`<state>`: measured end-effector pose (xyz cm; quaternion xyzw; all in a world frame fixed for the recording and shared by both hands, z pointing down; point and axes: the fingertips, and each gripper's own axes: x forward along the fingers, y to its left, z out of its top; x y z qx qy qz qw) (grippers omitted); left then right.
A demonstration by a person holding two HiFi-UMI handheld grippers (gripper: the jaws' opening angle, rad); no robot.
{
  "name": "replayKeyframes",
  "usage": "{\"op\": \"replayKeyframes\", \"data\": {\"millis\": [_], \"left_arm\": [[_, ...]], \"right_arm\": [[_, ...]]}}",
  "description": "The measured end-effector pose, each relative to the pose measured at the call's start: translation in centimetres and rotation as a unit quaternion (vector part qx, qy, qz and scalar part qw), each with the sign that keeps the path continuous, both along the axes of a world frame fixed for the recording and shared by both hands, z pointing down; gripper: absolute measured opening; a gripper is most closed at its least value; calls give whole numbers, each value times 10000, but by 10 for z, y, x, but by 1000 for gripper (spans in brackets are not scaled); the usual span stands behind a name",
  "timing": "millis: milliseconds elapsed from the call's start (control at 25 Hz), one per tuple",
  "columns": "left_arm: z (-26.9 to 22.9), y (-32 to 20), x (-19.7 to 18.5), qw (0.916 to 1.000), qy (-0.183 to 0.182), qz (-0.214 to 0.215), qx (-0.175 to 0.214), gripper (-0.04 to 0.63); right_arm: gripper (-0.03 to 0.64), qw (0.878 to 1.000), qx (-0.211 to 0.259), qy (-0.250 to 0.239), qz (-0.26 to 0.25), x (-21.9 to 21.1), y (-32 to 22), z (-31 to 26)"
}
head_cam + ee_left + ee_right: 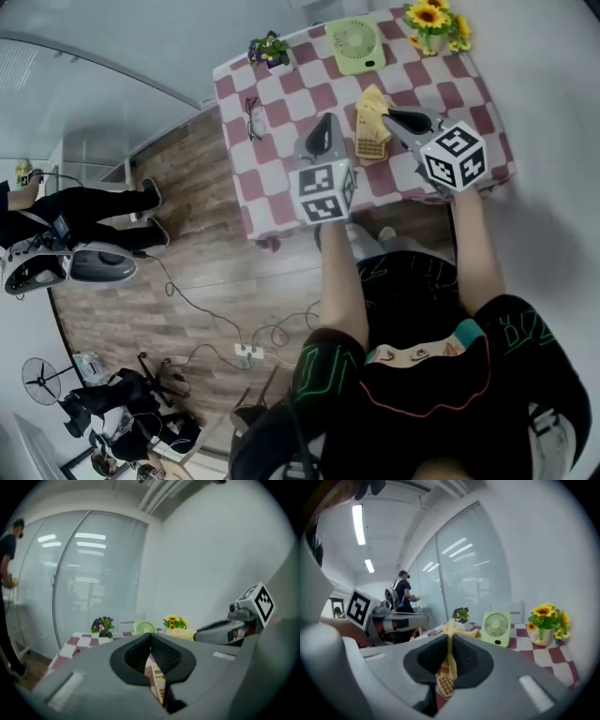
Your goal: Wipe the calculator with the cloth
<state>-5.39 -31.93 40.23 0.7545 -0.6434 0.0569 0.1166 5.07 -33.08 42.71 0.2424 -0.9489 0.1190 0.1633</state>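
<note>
Tan calculator (371, 146) lies flat on the checkered table (281, 178), between the two grippers. Yellow cloth (372, 103) hangs over its far end, pinched in the right gripper (392, 116), jaws clamped on it. Left gripper (326, 122) sits just beside the calculator, jaws closed, nothing between. Green fan (356, 44) and sunflowers (433, 19) stand at the far edge.

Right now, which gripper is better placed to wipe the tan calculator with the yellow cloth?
Right. The right gripper is shut on the yellow cloth, right at the tan calculator. The left gripper is shut, empty, off to its side.
</note>
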Motion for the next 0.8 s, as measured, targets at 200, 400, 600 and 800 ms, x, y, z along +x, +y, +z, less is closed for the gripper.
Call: {"op": "replayKeyframes", "data": {"millis": [200,400,600,800], "left_arm": [[-57,-15,5,9963,-582,76,626,11],[-94,-28,13,9913,-885,108,967,11],[-120,-37,15,9862,-1084,41,1252,11],[-135,-45,13,9819,-1270,25,1408,11]], "right_arm": [[32,9901,170,-888,1077,45,-34,-56],[32,9765,837,-1050,1689,85,-54,-102],[32,9652,1149,-1085,2085,104,-68,-126],[32,9608,1442,-1074,2111,100,-77,-145]]}}
